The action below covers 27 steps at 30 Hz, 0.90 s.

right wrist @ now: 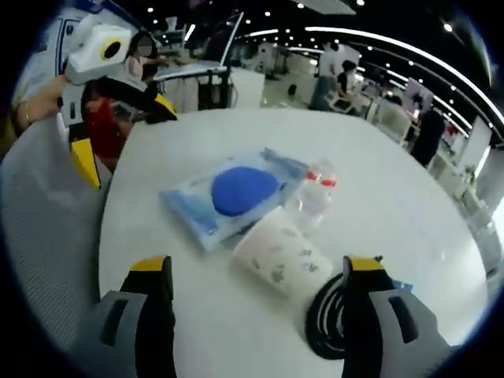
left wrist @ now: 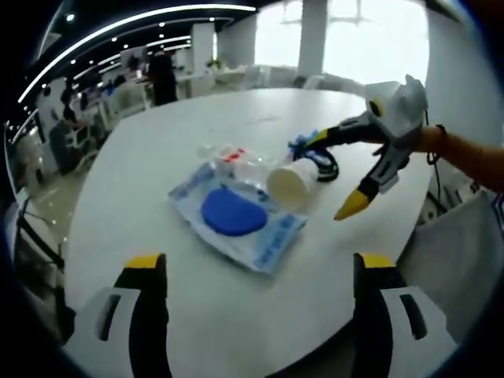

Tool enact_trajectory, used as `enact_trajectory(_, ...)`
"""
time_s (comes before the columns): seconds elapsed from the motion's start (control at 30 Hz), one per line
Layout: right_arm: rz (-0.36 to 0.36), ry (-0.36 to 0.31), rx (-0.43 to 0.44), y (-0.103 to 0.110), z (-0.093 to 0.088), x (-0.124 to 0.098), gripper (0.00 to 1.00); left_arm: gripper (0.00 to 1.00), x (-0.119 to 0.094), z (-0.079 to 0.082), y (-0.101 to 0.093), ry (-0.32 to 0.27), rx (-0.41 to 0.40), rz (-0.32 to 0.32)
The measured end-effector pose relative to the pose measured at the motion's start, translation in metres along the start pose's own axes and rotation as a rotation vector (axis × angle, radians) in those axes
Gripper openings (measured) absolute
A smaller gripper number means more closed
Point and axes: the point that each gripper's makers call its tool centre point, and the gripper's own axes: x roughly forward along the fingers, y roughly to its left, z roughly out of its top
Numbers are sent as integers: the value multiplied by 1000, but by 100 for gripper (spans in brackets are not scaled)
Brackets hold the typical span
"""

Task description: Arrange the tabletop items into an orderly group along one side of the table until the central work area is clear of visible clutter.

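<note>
Left gripper view facing across white table (left wrist: 157, 173), right gripper view facing back from opp. side, both near, sharing blue-disc packet (left wrist: 235, 214) mid-table.

- Table (left wrist: 157, 173): all items clustered together on its top.
- Left gripper view: packet (left wrist: 236, 214) lies flat, nearest the camera, with a disc-shaped item inside it.
- Paper cup (left wrist: 292, 181) lies on its side just right of the packet, touching its edge, mouth toward the camera.
- Small bottle (left wrist: 232, 157) lies on its side behind the packet, left of the cup.
- Coiled cable (left wrist: 324, 161) sits behind and right of the cup.
- Right gripper view: cable (right wrist: 331, 319) nearest, between the jaws; cup (right wrist: 283, 256) just beyond; bottle (right wrist: 316, 191) and packet (right wrist: 228, 197) farther.
</note>
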Motion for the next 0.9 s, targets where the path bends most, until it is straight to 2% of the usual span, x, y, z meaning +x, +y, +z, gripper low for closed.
enact_trajectory(0.1, -9, 24, -44, -8, -6, 8, 82, 95, 1, 2, -3, -8, -1, -14)
enact_trajectory(0.23, 14, 26, -41, -13, -7, 14, 74, 93, 1, 0, -4, 1, 1, -17)
enact_trajectory(0.33, 18, 59, -129, -17, -13, 19, 73, 94, 2, -2, -2, 10, -2, -10)
enact_trajectory(0.6, 23, 90, -120, -19, -22, 22, 59, 93, 3, -2, -3, 14, -17, -20)
enact_trajectory(0.77, 4, 102, -124, -23, -24, 23, 47, 92, 3, 0, 3, 9, -26, -1)
enact_trajectory(0.9, -8, 113, -136, -23, -26, 23, 45, 91, 1, -2, 5, 12, -37, 8)
